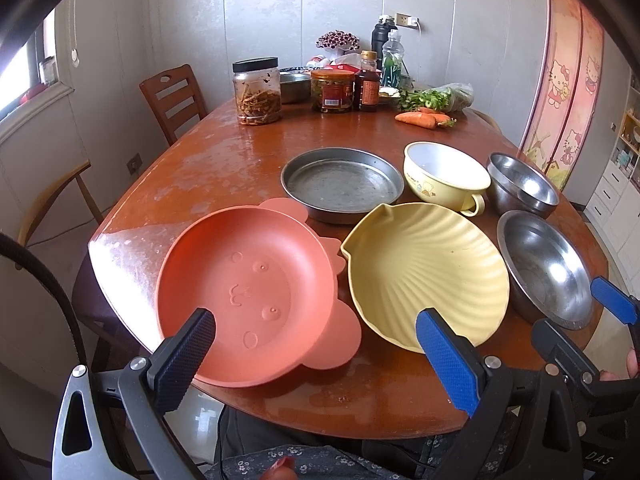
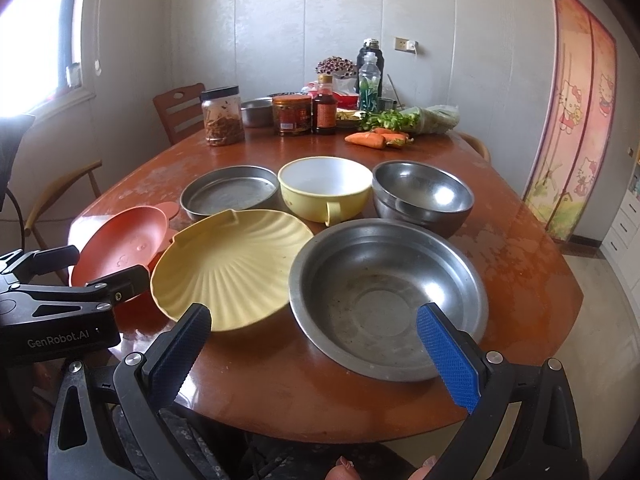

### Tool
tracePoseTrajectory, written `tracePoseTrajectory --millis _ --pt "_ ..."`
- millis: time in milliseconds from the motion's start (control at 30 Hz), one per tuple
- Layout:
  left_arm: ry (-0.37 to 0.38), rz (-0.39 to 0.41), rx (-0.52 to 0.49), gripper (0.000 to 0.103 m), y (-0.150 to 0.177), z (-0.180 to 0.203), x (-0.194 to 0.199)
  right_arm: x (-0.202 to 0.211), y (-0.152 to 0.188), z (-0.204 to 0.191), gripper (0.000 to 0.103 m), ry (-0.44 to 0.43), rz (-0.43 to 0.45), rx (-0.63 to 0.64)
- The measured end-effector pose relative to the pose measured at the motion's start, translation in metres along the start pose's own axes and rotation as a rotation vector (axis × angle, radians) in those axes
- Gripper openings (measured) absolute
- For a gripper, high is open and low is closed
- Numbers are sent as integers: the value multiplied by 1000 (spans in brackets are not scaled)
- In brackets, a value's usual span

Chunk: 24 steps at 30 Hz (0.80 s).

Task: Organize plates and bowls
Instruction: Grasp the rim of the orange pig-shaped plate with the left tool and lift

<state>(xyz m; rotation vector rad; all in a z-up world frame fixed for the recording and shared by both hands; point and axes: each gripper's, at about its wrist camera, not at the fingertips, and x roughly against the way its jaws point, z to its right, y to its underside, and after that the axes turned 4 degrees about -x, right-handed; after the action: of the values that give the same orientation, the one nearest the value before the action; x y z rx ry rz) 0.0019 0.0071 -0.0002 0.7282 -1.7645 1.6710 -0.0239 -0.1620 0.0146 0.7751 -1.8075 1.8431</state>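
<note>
On the wooden table [image 1: 208,168] lie an orange bear-face plate [image 1: 248,292] at the near left, a yellow shell-shaped plate [image 1: 424,272] [image 2: 232,268] beside it, and a wide steel bowl [image 2: 384,296] [image 1: 544,268] at the near right. Behind them stand a flat steel pan [image 1: 342,184] [image 2: 230,194], a yellow handled bowl [image 1: 444,176] [image 2: 324,188] and a deep steel bowl [image 1: 520,186] [image 2: 420,194]. My left gripper [image 1: 316,356] is open, hovering at the near edge over the orange plate. My right gripper [image 2: 316,352] is open near the wide steel bowl's front rim.
Jars [image 1: 258,92], sauce bottles [image 1: 366,84], greens [image 1: 440,98] and carrots [image 1: 420,118] crowd the table's far end. Wooden chairs [image 1: 174,96] stand at the left. A pink cartoon-cat door [image 1: 568,92] is on the right. The person's floral-clothed lap [image 1: 300,464] shows below the table edge.
</note>
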Motion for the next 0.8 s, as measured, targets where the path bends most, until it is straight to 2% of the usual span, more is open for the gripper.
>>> tracePoseTrajectory --millis 333,500,800 --pt "-29 5 91 101 2 -42 0 -6 -10 -31 103 -57 4 67" --pt "-66 -8 153 101 5 -71 -4 -14 -20 -55 103 -116 -5 113" --pt "-85 -58 227 101 8 -113 -21 -36 -38 -100 103 -235 -59 207"
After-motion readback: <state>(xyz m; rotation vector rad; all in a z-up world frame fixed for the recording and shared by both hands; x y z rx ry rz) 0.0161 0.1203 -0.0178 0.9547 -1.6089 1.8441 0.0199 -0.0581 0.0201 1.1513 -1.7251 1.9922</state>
